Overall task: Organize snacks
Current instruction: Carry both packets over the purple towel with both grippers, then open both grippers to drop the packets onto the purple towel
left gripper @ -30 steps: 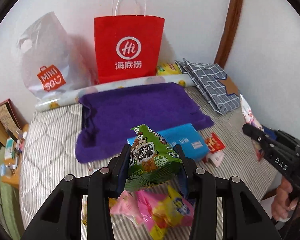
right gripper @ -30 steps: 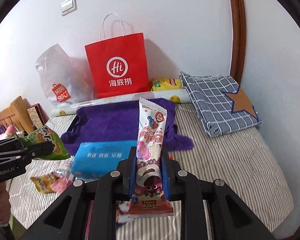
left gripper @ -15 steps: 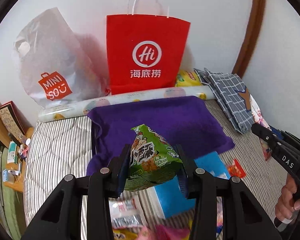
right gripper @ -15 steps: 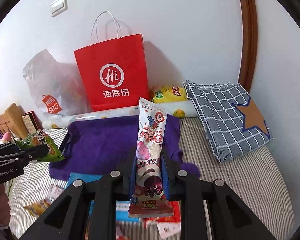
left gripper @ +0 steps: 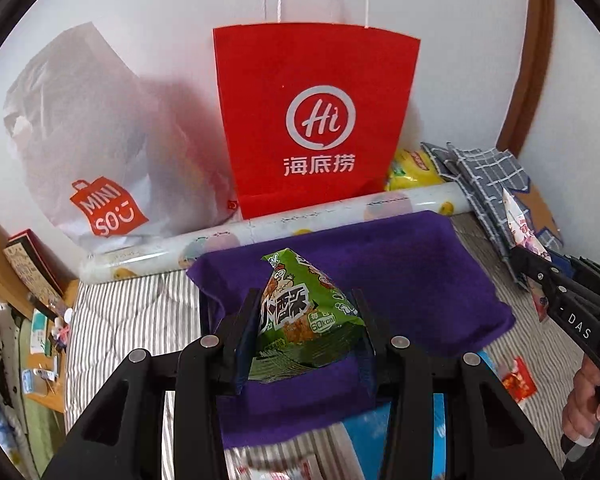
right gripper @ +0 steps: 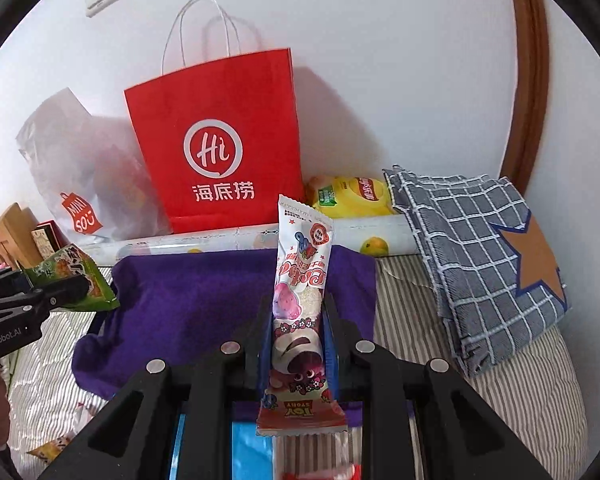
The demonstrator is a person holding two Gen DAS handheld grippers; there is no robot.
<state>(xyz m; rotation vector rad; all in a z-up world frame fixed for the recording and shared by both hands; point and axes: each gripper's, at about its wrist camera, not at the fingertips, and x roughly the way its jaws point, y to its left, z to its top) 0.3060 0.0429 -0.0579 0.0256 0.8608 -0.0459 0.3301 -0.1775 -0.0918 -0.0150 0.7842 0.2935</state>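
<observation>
We have 2 snacks in hand. The green triangular snack packet (left gripper: 304,320) is clamped between the jaws of our left hand-held gripper (left gripper: 304,332), and the tall pink Toy Story wafer packet (right gripper: 300,320) stands upright, pinched in our right hand-held gripper (right gripper: 298,344), whose jaws are drawn together on its narrow body.

Compared with a second ago, both packets have travelled from over the near part of the bed, where the loose snacks lie, toward its far edge. They now hang over the purple towel (left gripper: 400,272), and the red Haidilao paper bag (left gripper: 316,120) standing against the wall looms much larger in both views. The grips look unchanged over that second.

We judge this as the carrying step, with the bag as the likely place for both packets, though neither is yet above its mouth.

Around them, the blue tissue pack (right gripper: 248,452) and a small red sachet (left gripper: 518,380) lie toward the near edge of the bed. A rolled printed sheet (left gripper: 260,228) lies along the far edge below the bag, a white Miniso plastic bag (left gripper: 96,152) leans at the far left corner, and a yellow Lay's chip bag (right gripper: 352,196) and a folded checked cloth (right gripper: 480,260) sit toward the far right corner.
</observation>
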